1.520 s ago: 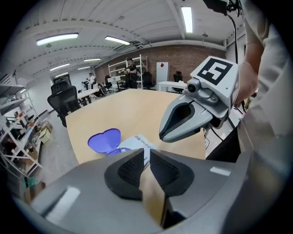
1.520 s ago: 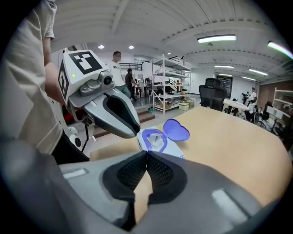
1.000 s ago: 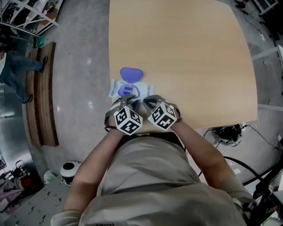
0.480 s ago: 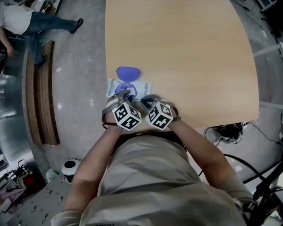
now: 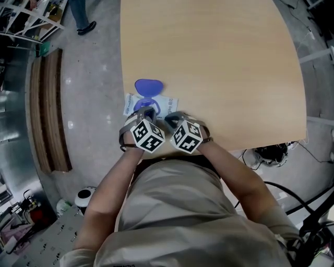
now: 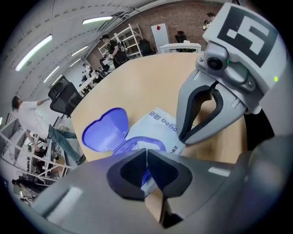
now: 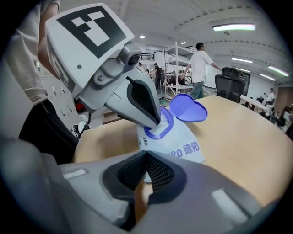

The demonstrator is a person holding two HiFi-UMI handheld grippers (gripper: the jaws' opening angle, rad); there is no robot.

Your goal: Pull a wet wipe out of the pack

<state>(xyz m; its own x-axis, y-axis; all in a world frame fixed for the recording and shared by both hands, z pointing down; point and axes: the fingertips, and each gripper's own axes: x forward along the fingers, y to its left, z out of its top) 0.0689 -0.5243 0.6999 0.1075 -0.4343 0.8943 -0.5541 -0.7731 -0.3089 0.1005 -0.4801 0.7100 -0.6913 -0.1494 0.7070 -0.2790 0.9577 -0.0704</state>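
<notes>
The wet wipe pack (image 5: 166, 104) lies flat by the table's left edge, white-blue, with its purple heart-shaped lid (image 5: 148, 86) flipped open. My left gripper (image 5: 148, 111) has its tips down in the purple-rimmed opening (image 7: 161, 130), jaws closed on the white wipe there. My right gripper (image 5: 170, 120) is at the pack's near edge, shut on it. In the left gripper view the pack (image 6: 158, 125) and lid (image 6: 106, 130) lie just beyond my closed left gripper (image 6: 146, 153). In the right gripper view the pack (image 7: 183, 146) runs from my right gripper (image 7: 146, 155) toward the lid (image 7: 187, 109).
The light wooden table (image 5: 219, 62) stretches ahead and to the right, bare. Its left edge runs right beside the pack, with grey floor and a wooden bench (image 5: 47, 109) below. Cables (image 5: 271, 154) lie past the near right corner. A person's legs (image 5: 83, 15) show far left.
My left gripper has moved forward onto the pack's opening. The right gripper stays at the pack's near edge. The person on the floor at left has walked away.
</notes>
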